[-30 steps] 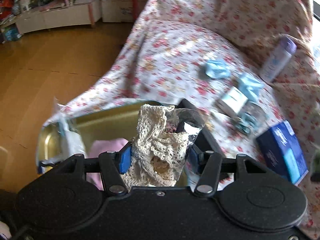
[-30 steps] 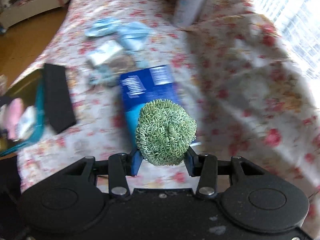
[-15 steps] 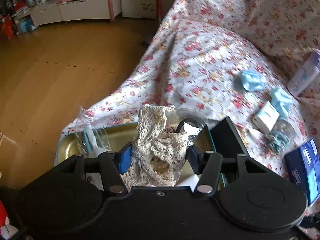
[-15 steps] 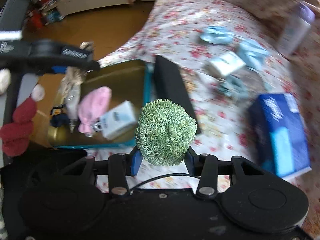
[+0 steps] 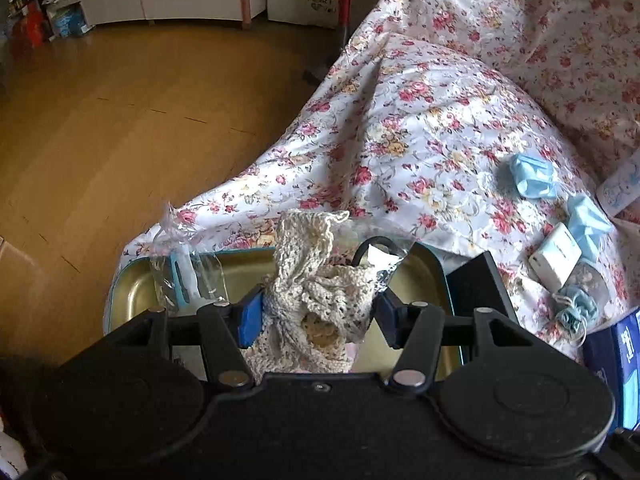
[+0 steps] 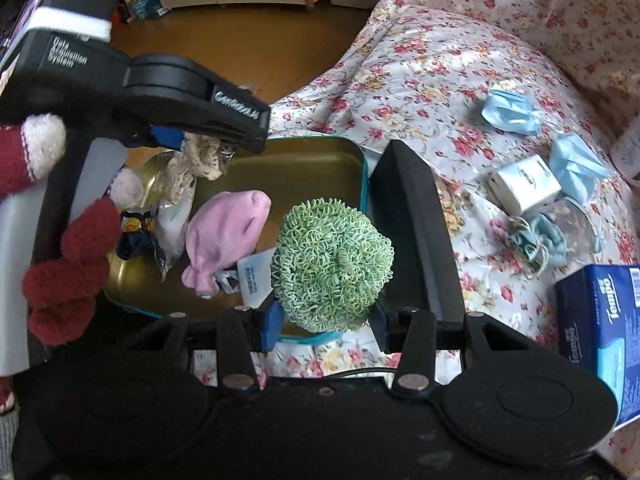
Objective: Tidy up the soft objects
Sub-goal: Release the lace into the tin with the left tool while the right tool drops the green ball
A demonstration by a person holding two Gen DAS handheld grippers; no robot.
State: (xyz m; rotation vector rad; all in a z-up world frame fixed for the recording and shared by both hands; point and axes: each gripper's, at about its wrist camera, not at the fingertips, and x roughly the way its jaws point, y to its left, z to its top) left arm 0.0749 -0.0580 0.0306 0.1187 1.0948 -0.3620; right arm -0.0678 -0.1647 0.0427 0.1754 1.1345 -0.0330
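Observation:
My left gripper [image 5: 318, 318] is shut on a cream crochet cloth in clear wrap [image 5: 316, 280], held over the gold tin tray [image 5: 132, 292]. In the right wrist view the left gripper [image 6: 192, 144] hangs with the cloth [image 6: 192, 164] over the tray's [image 6: 320, 160] far left part. My right gripper [image 6: 326, 326] is shut on a green curly scrubber ball [image 6: 332, 264], just above the tray's near right corner. In the tray lie a pink sock [image 6: 224, 232], a clear plastic bag [image 6: 172, 220] and a small packet [image 6: 254, 276].
A black lid [image 6: 412, 220] lies right of the tray on the floral sheet [image 6: 420, 80]. Blue face masks [image 6: 508, 112], a white box [image 6: 524, 188], a light blue drawstring pouch [image 6: 536, 240] and a blue tissue box [image 6: 604, 328] lie further right. The wooden floor [image 5: 120, 120] lies beyond the bed edge.
My right gripper swung left with the scrubber ball, from over the tissue box to the tray's edge. My left gripper drew back slightly over the tray, still holding the cloth.

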